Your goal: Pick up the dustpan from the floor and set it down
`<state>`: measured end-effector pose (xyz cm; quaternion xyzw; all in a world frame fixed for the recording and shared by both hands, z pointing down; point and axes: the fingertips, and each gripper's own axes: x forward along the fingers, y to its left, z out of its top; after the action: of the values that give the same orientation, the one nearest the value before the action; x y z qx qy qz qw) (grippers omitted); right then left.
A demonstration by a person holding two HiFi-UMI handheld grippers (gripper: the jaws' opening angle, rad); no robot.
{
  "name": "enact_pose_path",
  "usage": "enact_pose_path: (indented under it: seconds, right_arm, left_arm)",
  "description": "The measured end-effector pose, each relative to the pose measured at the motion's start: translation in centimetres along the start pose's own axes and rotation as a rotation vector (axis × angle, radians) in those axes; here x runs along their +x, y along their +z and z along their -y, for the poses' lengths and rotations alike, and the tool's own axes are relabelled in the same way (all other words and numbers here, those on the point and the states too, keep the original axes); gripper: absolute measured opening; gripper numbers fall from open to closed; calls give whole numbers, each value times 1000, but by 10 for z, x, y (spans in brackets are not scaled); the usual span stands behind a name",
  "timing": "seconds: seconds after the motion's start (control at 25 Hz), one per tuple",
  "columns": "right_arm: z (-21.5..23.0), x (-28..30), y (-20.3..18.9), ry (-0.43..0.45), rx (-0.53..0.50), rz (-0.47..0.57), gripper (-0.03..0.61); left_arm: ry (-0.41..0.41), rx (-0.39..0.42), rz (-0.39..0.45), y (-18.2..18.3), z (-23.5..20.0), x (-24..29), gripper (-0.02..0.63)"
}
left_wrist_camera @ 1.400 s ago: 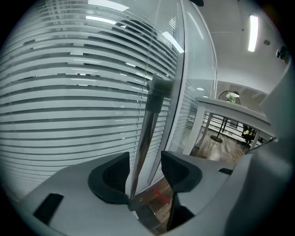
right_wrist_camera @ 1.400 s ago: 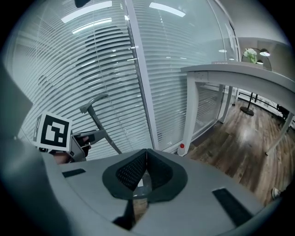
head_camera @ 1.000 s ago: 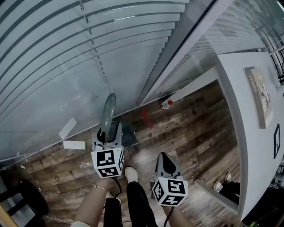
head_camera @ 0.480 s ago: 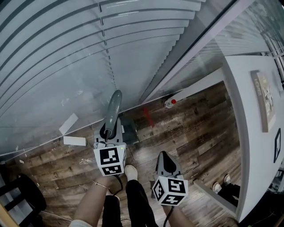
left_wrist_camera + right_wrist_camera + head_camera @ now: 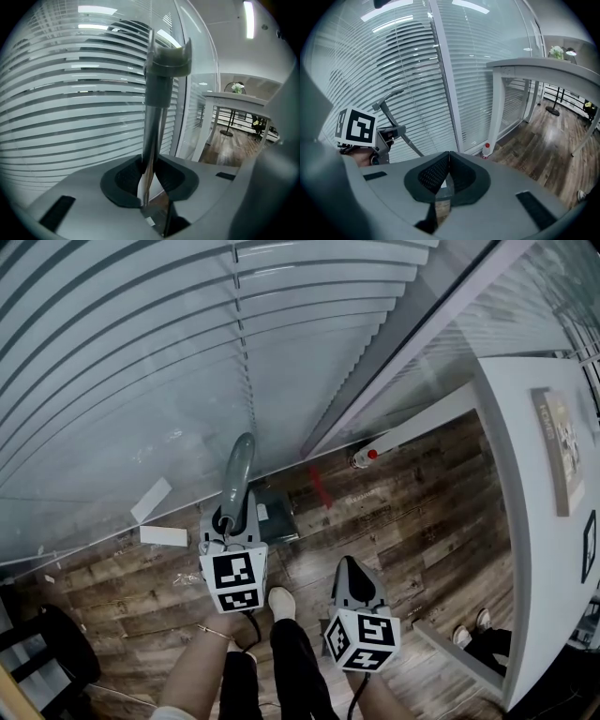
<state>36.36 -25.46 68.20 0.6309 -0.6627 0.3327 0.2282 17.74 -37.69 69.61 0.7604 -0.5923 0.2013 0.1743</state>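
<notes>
The dustpan's dark pan (image 5: 274,514) rests on the wood floor by the glass wall. Its long grey handle (image 5: 236,470) stands up from it. My left gripper (image 5: 228,519) has that handle (image 5: 154,117) between its jaws, which are closing, and both pads press on the pole. In the right gripper view the handle (image 5: 401,131) slants up beside the left gripper's marker cube (image 5: 357,126). My right gripper (image 5: 346,570) hangs lower right, apart from the dustpan. Its jaws (image 5: 447,161) meet with nothing between them.
A glass wall with blinds (image 5: 187,362) runs right behind the dustpan. A red-capped bottle (image 5: 364,457) stands at its foot. White scraps (image 5: 162,535) lie on the floor to the left. A white table (image 5: 525,484) is at right, a black chair (image 5: 47,657) lower left, and my shoe (image 5: 281,601) below.
The left gripper's jaws have come together on the dustpan handle. Both hands have stayed almost where they were.
</notes>
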Motion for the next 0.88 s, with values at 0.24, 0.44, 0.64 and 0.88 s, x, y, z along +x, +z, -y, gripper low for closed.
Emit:
enact_pose_path:
  seconds: [0.24,0.44,0.64,0.88]
  right_arm:
    - [-6,-6,2,6,3,20,32]
    - [-17,-12,4,23,-4,36,32]
    - [-31,-20,6,49,7,48,32]
    - [-58,-36,18,88,-3,77,32]
  left_arm:
    - [19,4,2,-3,-2,-20,97]
    - [27,8,21,0,-5,-41,95]
    - [39,21,54,11,-12,-65,95]
    - [63,11,81,26,-31,-98,95]
